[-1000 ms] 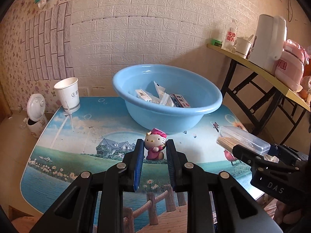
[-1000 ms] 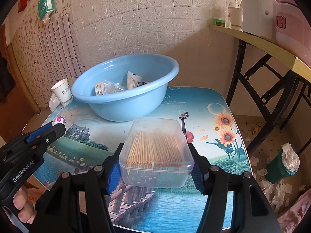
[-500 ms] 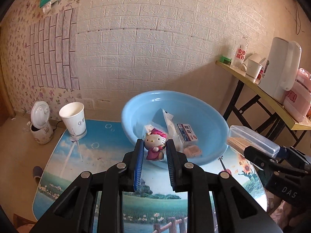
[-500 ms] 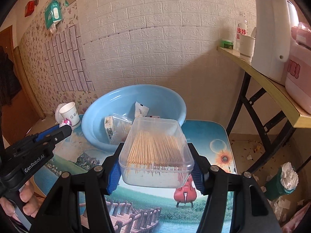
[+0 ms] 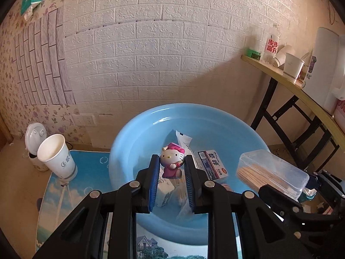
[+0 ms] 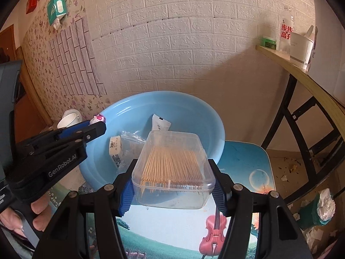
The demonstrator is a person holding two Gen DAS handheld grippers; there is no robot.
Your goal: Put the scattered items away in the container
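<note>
Left tool (image 5: 171, 168) is clamped on a figurine (image 5: 172, 161); right tool (image 6: 173, 185) on a toothpick box (image 6: 172, 168), both held over the basin (image 5: 133, 133).

Both grippers are matte black plastic. The left gripper (image 5: 171, 168) and right gripper (image 6: 173, 183) carry ribbed blue pads (image 5: 154, 181) and round silver screws (image 6: 108, 187). At nine o'clock, white "GenRobot.AI" lettering (image 6: 62, 165); bare fingers (image 6: 39, 207) below.

Both tools have risen off the bench and moved toward 12 o'clock: the left tool (image 5: 171, 168) now carries the kitty figurine (image 5: 172, 161) over the blue basin (image 5: 133, 129), the right tool (image 6: 173, 185) brings the toothpick box (image 6: 172, 168) above its near rim.
</note>
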